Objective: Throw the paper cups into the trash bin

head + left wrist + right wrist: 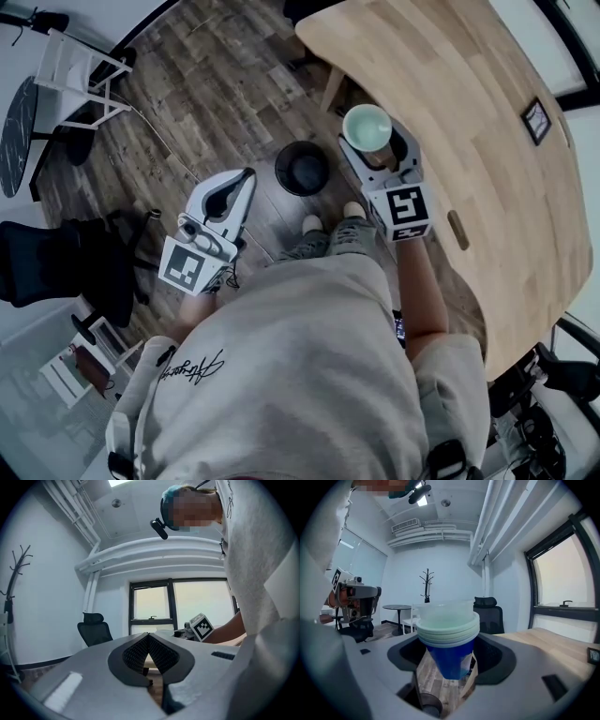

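**Blue paper cups clamped in the right gripper, bin close by**

- Left gripper (242, 183): jaws shut tip to tip with nothing between them. It hangs over the wood floor (216, 94), probably parked clear of the drop path.
- Trash bin (281, 176): dark, round and open-topped. It stands on the floor between the two grippers.
- Paper cups (449, 630): several nested upright, with blue walls and pale rims.
- Right gripper (378, 155): jaws part-spread and closed on the stack's tapered wall below the rims. That grip likely stops the stack sliding down.
- The stack sits at the edge of the wooden table (469, 112), just right of the bin and apparently not yet over it.
- Next step looks like a shift left, then release.
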Action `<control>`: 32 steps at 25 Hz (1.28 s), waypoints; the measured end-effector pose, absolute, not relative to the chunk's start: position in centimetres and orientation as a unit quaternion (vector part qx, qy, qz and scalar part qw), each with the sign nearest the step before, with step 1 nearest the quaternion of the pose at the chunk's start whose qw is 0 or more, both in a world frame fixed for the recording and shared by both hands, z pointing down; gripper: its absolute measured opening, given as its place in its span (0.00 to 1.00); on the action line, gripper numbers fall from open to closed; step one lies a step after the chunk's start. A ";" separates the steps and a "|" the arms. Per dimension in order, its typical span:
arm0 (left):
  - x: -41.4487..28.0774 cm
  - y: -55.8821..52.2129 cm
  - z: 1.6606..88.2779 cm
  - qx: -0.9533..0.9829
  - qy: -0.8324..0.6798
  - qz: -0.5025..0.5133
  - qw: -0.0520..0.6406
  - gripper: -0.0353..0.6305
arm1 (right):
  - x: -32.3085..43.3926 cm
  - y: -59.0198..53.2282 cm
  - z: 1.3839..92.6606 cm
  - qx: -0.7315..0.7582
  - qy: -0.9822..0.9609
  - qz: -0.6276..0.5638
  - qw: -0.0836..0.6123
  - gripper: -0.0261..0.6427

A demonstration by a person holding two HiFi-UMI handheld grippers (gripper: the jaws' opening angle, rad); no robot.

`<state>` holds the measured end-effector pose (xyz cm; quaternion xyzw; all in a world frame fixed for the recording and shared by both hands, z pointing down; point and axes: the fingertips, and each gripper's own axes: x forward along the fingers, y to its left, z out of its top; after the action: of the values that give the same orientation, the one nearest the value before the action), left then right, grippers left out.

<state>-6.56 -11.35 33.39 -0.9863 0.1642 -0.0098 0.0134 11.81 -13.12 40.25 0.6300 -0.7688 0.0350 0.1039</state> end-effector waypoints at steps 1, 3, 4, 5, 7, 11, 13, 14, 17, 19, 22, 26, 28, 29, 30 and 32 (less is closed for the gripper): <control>-6.9 -11.4 33.5 -0.985 0.172 -0.011 0.014 0.06 | 11.3 -13.4 40.4 0.622 -0.775 0.036 0.103 0.51; -7.6 -11.7 33.7 -0.982 0.189 -0.012 0.013 0.06 | 10.2 -14.1 40.6 0.606 -0.788 0.037 0.103 0.51; -7.9 -11.8 33.7 -0.980 0.197 -0.012 0.012 0.06 | 9.7 -14.4 40.7 0.598 -0.794 0.037 0.103 0.51; -8.2 -11.9 33.7 -0.979 0.205 -0.013 0.011 0.06 | 9.2 -14.7 40.7 0.590 -0.800 0.037 0.102 0.51; -8.7 -12.0 33.9 -0.976 0.219 -0.015 0.009 0.06 | 8.3 -15.2 40.6 0.575 -0.811 0.037 0.098 0.51; -9.5 -12.6 34.0 -0.968 0.249 -0.013 0.009 0.06 | 6.7 -16.4 40.9 0.545 -0.832 0.037 0.096 0.51; -9.8 -12.7 34.1 -0.965 0.263 -0.013 0.010 0.06 | 6.0 -16.8 41.1 0.529 -0.842 0.038 0.098 0.51; -10.0 -12.8 34.1 -0.963 0.270 -0.014 0.011 0.06 | 5.6 -16.9 41.2 0.520 -0.847 0.037 0.099 0.51; -10.6 -13.2 34.1 -0.955 0.296 -0.014 0.009 0.06 | 4.5 -17.4 41.5 0.496 -0.862 0.037 0.103 0.51; -10.9 -13.3 34.2 -0.951 0.309 -0.016 0.006 0.06 | 4.0 -17.7 41.8 0.482 -0.869 0.039 0.103 0.51; -11.0 -13.4 34.6 -0.946 0.323 -0.018 0.002 0.06 | 3.4 -18.2 42.4 0.466 -0.878 0.043 0.102 0.51; -11.3 -13.5 35.7 -0.940 0.340 -0.021 -0.010 0.06 | 1.9 -18.5 43.3 0.442 -0.890 0.047 0.102 0.51; -11.4 -13.5 36.4 -0.938 0.347 -0.021 -0.013 0.06 | 1.4 -18.5 44.2 0.428 -0.895 0.055 0.112 0.51; -11.4 -13.5 36.7 -0.936 0.350 -0.022 -0.015 0.06 | 1.2 -18.5 44.6 0.422 -0.897 0.061 0.119 0.51; -11.4 -13.5 37.0 -0.935 0.355 -0.022 -0.017 0.06 | 0.9 -18.5 44.9 0.416 -0.899 0.066 0.123 0.51; -11.5 -13.8 37.7 -0.931 0.365 -0.022 -0.022 0.06 | 0.4 -18.6 45.6 0.406 -0.903 0.067 0.121 0.51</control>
<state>-11.49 -13.76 37.73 -0.9306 0.3647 -0.0224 -0.0217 0.44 -18.62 45.59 0.4057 -0.9034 0.0675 0.1211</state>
